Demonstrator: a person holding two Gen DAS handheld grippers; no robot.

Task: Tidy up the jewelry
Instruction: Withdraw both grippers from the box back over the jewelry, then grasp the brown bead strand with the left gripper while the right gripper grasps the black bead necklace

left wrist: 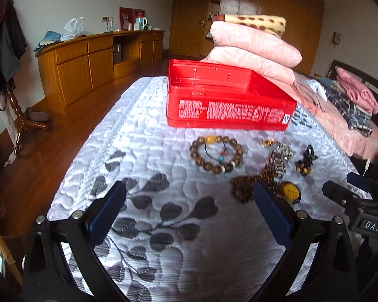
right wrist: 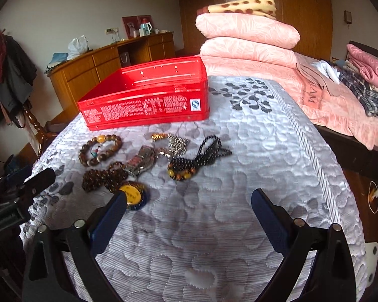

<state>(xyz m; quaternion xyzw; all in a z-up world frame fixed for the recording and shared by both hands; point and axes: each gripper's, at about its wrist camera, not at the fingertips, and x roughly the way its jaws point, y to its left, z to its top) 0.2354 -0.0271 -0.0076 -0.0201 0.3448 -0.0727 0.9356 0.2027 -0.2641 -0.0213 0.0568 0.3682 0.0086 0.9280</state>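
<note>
An open red tin box [left wrist: 226, 100] [right wrist: 146, 100] stands on the quilted bed. In front of it lies jewelry: a brown bead bracelet [left wrist: 215, 154] [right wrist: 99, 149], a metal watch [left wrist: 278, 163] [right wrist: 142, 161], a small gold piece [left wrist: 268, 143] [right wrist: 158, 136], a silver chain [right wrist: 177, 143], black beads [left wrist: 306, 161] [right wrist: 196, 162], and a brown bead necklace with a yellow pendant [left wrist: 289, 191] [right wrist: 131, 195]. My left gripper [left wrist: 189, 201] is open and empty, short of the bracelet. My right gripper [right wrist: 189, 209] is open and empty, with the pendant by its left finger.
Folded pink quilts [left wrist: 254, 47] [right wrist: 247, 37] are stacked behind the box. Clothes [left wrist: 350, 100] lie on the bed's right. A wooden cabinet [left wrist: 88, 63] and coat stand [left wrist: 12, 88] stand left. The bed edge drops to the wooden floor [left wrist: 37, 156]. The right gripper shows in the left view [left wrist: 360, 201].
</note>
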